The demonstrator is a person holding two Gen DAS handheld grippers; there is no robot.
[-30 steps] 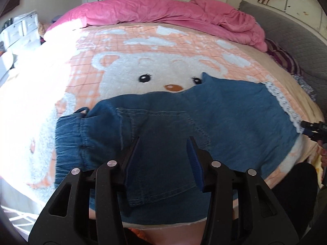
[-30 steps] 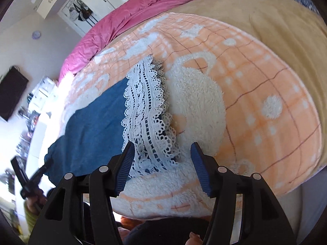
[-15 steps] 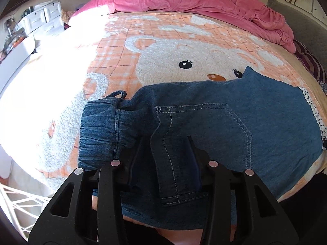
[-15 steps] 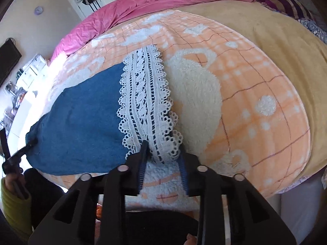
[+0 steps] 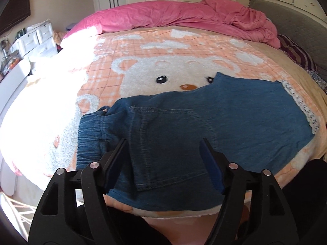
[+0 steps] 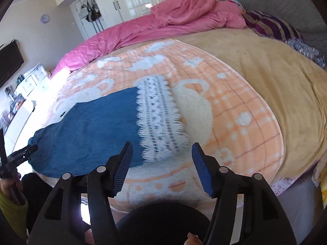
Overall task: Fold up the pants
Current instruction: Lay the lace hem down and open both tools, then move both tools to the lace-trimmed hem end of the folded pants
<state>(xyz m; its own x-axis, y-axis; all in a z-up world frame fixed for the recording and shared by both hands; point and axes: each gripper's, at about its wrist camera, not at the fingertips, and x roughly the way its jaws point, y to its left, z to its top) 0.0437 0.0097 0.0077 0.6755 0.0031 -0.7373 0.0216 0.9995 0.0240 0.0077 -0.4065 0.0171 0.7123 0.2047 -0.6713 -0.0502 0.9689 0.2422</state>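
Observation:
Blue denim pants lie flat across the near edge of the bear-print blanket, waistband to the left, white lace hem to the right. My left gripper is open and empty, raised just above the back pocket. In the right wrist view the pants end in the lace hem. My right gripper is open and empty, just short of the hem's near corner. The left gripper shows at the far left of that view.
The orange and white bear blanket covers the bed. A pink duvet is heaped along the far side. A tan blanket lies right of the hem. White drawers stand at the left. The person's dark-clothed legs are at the bed's near edge.
Both grippers were narrowed on the cloth half a second ago. Both have opened wide and pulled back and up from the pants, which stay flat.

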